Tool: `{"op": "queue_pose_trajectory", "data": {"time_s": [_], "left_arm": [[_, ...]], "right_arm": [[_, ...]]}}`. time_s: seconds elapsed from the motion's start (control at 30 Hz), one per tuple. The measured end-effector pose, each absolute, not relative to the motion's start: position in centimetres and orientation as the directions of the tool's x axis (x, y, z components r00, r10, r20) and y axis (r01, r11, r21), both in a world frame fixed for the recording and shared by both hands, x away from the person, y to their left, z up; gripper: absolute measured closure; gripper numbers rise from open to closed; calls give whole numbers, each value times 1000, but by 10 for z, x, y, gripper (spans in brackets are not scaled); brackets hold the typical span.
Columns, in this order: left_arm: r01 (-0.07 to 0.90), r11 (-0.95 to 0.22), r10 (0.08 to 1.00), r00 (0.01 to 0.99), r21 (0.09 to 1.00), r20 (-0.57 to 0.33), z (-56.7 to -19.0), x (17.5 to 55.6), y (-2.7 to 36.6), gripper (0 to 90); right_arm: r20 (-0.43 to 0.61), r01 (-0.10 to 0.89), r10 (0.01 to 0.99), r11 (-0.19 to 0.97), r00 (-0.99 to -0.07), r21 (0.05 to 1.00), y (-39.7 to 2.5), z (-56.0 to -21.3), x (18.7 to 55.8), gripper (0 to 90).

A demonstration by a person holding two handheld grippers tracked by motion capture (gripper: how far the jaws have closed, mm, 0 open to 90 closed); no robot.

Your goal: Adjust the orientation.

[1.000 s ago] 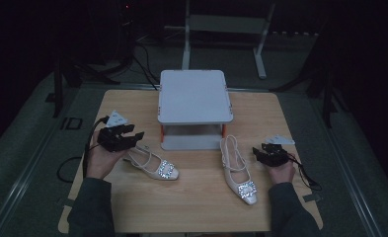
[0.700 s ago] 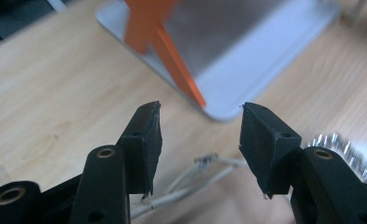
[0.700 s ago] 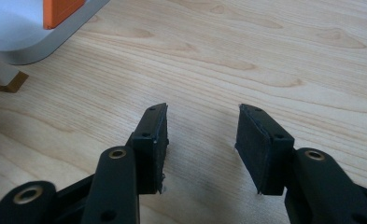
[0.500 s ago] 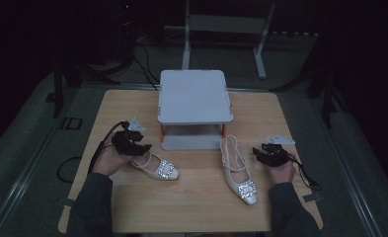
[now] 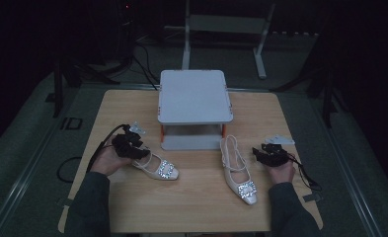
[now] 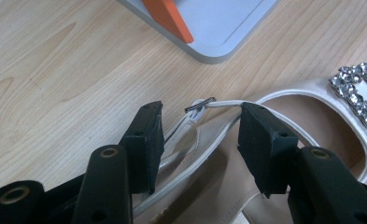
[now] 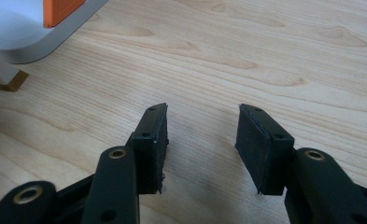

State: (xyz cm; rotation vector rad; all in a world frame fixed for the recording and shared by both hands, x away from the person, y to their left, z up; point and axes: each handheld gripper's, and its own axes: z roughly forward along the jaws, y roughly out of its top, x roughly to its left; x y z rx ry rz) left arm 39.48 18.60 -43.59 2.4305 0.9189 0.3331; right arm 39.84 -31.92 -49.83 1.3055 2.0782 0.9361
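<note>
We have the left shoe (image 5: 157,167) lying on the near left part of the bench (image 5: 196,207), its toe pointing right and toward us, its heel end up against our left claw (image 6: 200,126). That claw stands open, its two black jaws straddling the heel strap (image 6: 218,103) and the small dark buckle (image 6: 200,104) without pressing on either, as the left claw view shows. The risk we judge greatest from here is a poor bite: if the jaws close on the thin strap alone, the shoe may swing, twist or slip free when lifted, and the buckle could be bent or the strap pinched out of shape. A push forward instead of a clean close could also shove the shoe along the wood toward the grey stand (image 5: 195,96), whose base edge and orange leg (image 6: 168,18) sit just beyond it. The shoe itself is a pale cream slingback with a glossy lining and a square sparkling ornament (image 6: 358,88) on the toe, so the surface likely offers little friction. Its partner, the right shoe (image 5: 238,170), lies well apart on the near right, toe toward us. Just right of it our right claw (image 7: 202,140) hovers over bare wood, open too and holding nothing.
</note>
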Motion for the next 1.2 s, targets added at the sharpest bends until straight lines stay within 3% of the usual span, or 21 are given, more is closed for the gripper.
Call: {"op": "queue_pose_trajectory", "data": {"time_s": [0.37, 0.53, 0.67, 0.8, 0.93, 1.2], "left_arm": [[531, -641, 653, 757, 554, 31, -432, 391, 193, 546], [536, -672, 646, 762, 511, 50, -438, 393, 186, 562], [554, -661, 667, 743, 505, 57, -440, 396, 182, 611], [578, -643, 686, 726, 503, 43, -439, 394, 183, 741], [639, -563, 758, 652, 524, 18, -440, 391, 197, 807], [748, -374, 882, 469, 548, -38, -443, 381, 232, 823]], "right_arm": [[-52, 562, 913, 293, -404, 774, -321, -498, 398, 531], [-52, 564, 912, 296, -407, 771, -320, -498, 399, 531], [-54, 562, 912, 296, -407, 772, -320, -498, 398, 530], [-54, 562, 912, 297, -407, 772, -320, -498, 398, 531], [-52, 560, 914, 291, -403, 776, -322, -498, 398, 531], [-50, 562, 915, 289, -401, 775, -322, -499, 398, 531]]}}
